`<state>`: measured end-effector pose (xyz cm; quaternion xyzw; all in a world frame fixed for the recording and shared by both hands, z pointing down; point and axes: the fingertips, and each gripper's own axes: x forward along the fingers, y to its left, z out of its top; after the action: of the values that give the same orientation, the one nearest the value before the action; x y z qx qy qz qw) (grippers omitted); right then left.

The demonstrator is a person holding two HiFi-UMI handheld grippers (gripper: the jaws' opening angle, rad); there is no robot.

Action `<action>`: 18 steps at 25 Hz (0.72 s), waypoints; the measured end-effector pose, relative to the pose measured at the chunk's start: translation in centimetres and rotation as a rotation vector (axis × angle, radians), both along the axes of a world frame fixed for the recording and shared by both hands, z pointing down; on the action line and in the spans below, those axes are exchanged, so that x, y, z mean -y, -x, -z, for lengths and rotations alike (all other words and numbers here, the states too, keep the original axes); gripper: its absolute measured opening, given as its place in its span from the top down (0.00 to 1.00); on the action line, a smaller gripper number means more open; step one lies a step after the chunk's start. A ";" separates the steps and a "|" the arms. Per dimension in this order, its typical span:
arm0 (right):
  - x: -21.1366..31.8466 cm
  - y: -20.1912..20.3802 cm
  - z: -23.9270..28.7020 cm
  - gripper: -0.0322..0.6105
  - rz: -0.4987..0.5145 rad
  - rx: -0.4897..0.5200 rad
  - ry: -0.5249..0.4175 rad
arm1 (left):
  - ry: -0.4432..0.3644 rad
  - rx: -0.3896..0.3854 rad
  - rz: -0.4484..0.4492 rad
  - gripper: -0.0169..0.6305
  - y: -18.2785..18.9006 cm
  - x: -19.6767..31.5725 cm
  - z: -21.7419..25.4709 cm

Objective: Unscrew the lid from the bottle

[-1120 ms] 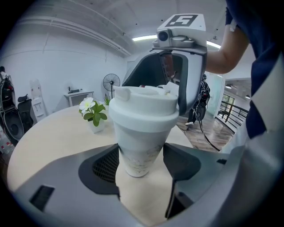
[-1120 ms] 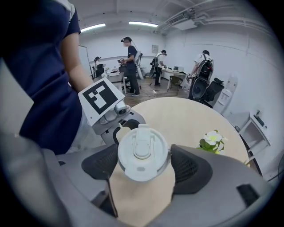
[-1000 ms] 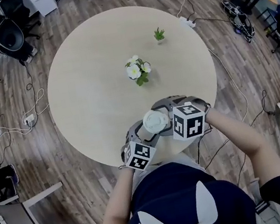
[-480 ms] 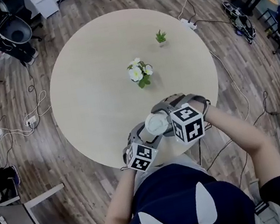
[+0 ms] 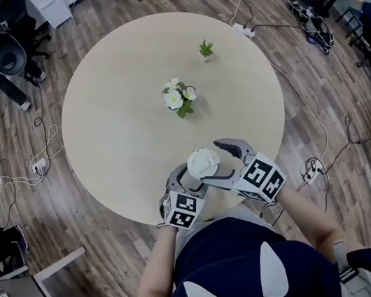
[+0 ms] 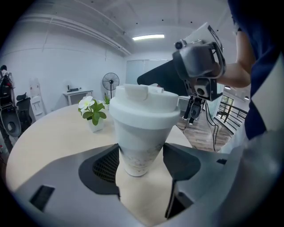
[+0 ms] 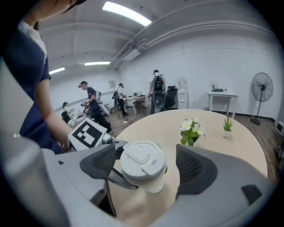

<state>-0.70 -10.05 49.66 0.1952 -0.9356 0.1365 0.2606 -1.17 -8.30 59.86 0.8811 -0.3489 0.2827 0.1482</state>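
Note:
A white bottle (image 5: 202, 164) with a white lid (image 7: 143, 160) stands near the front edge of the round table (image 5: 117, 121). My left gripper (image 5: 192, 178) is shut on the bottle's body (image 6: 141, 146), one pad on each side of its lower part. My right gripper (image 5: 222, 164) is at lid height, coming from the right. Its jaws have just been opening. The lid sits between its pads (image 7: 191, 167) with a gap on each side, so this gripper is open. The lid is still on the bottle.
A small pot of white flowers (image 5: 176, 97) stands mid-table, and a tiny green plant (image 5: 206, 49) stands farther back. Cables and office chairs (image 5: 3, 48) lie on the wooden floor around the table. Several people (image 7: 91, 104) stand at the far side of the room.
My right gripper has rolled and drawn back toward the lower right, its marker cube now lower. Its jaws have come off the lid. The left gripper and bottle have stayed put.

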 end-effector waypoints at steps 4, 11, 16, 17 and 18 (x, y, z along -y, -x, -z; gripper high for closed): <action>0.3 0.0 -0.6 0.29 -0.211 0.069 0.013 | 0.000 0.001 0.000 0.49 0.0 0.0 -0.1; -0.1 0.9 -2.7 0.27 -0.267 -0.020 0.001 | 0.002 0.004 -0.001 0.49 -0.1 -0.1 0.0; 0.1 1.2 -3.4 0.29 -0.292 -0.060 0.003 | 0.002 0.003 -0.004 0.49 -0.1 -0.1 0.0; 0.0 1.3 -3.5 0.29 -0.285 -0.062 0.005 | 0.001 0.001 -0.004 0.49 -0.1 -0.1 0.0; 0.0 1.2 -3.5 0.30 -0.270 -0.064 0.005 | 0.001 0.000 -0.004 0.49 -0.1 -0.1 -0.1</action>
<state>-1.94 -10.06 53.18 0.3232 -0.8916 0.1663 0.2700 -1.06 -8.19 59.94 0.8817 -0.3471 0.2832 0.1479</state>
